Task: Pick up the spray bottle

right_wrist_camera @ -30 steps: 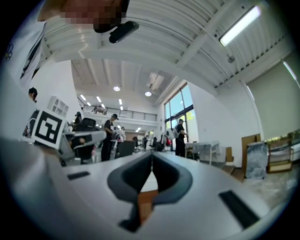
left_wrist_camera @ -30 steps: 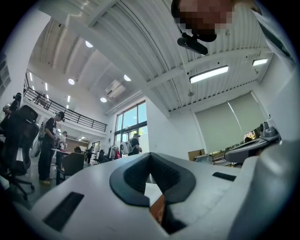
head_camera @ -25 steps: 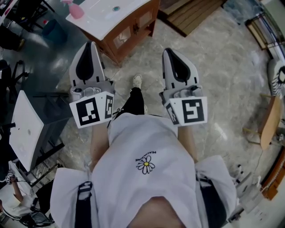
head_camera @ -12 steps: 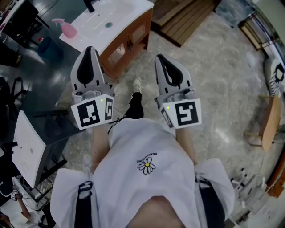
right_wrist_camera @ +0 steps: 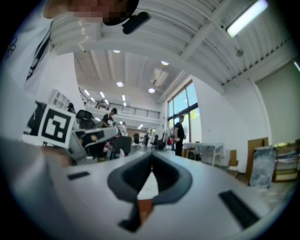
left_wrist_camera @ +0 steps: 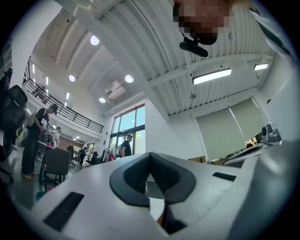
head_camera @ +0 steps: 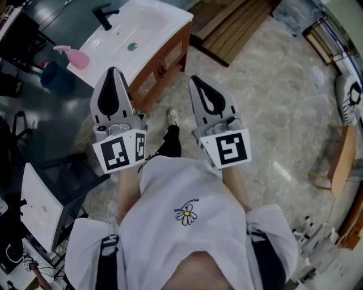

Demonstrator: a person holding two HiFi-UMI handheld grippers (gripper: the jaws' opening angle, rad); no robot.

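The pink spray bottle stands on the left end of a white sink top, seen only in the head view. My left gripper points toward that vanity, its tip a short way right of and below the bottle, apart from it. My right gripper is held beside it over the marble floor. Both have their jaws shut with nothing between them. In the left gripper view the left gripper points slightly up at a hall ceiling. The right gripper looks level across the hall in its own view.
The sink top sits on a brown wooden cabinet with a black tap. A blue bucket stands left of it. Wooden planks lie at the back, a white board at the left. People stand far off.
The vanity and pink bottle have slid down and right in the head view, coming closer. Both shut grippers have advanced toward it together.
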